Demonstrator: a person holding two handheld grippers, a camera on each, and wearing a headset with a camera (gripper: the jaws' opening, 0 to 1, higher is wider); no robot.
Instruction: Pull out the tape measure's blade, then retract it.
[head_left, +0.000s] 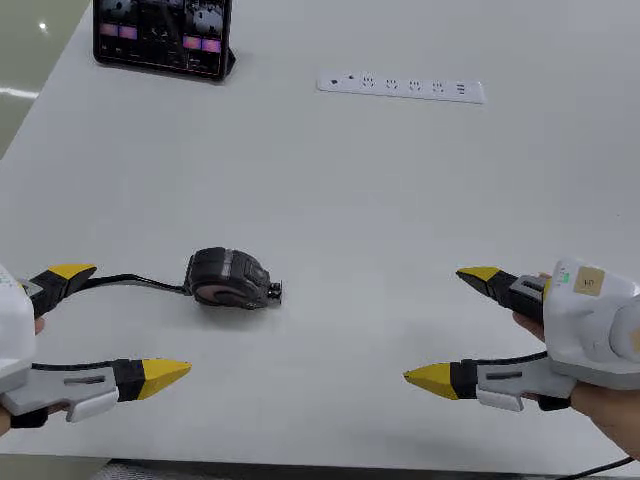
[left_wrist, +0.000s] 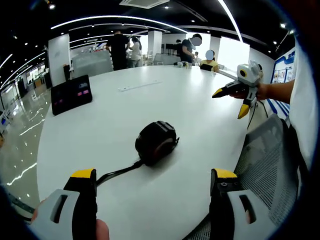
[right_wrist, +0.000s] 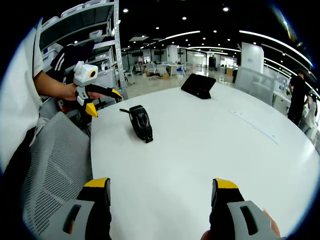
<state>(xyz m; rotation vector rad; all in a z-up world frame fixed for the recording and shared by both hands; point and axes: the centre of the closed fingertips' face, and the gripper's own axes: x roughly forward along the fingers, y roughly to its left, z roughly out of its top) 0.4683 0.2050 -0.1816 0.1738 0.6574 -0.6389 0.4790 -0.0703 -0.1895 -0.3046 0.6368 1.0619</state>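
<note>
A black, rounded tape measure (head_left: 228, 279) (left_wrist: 156, 141) (right_wrist: 141, 121) lies on its side on the broad white table (head_left: 350, 180) (left_wrist: 100, 115) (right_wrist: 210, 140), left of centre in the head view and closer to the near edge than to the far one. The small tab at its mouth (head_left: 274, 292) sits against the case, on the side that faces the right tongs. A thin black wrist strap (head_left: 130, 282) (left_wrist: 120, 172) runs from the other end of the case towards the left tongs (head_left: 125, 320) (left_wrist: 153, 175) (right_wrist: 105, 102). These yellow-tipped tongs are spread wide with nothing between them, and they hover low over the near left part of the table. The tape measure lies just ahead of them. The strap's end lies near their far jaw, but whether it touches cannot be told. The right tongs (head_left: 443, 325) (right_wrist: 161, 183) (left_wrist: 229, 104) are spread just as wide and grip nothing. They are well apart from the tape measure, over the near right part of the table. A hand holds each gripper body. At the far left of the table stands a dark tablet with a lit screen (head_left: 163, 35) (left_wrist: 71, 94) (right_wrist: 199, 85), propped up at an angle. To its right a long white power strip (head_left: 400, 88) (left_wrist: 136, 86) lies flat. A grey mesh chair (left_wrist: 265, 160) (right_wrist: 50, 165) shows at the table's near edge in both gripper views.
</note>
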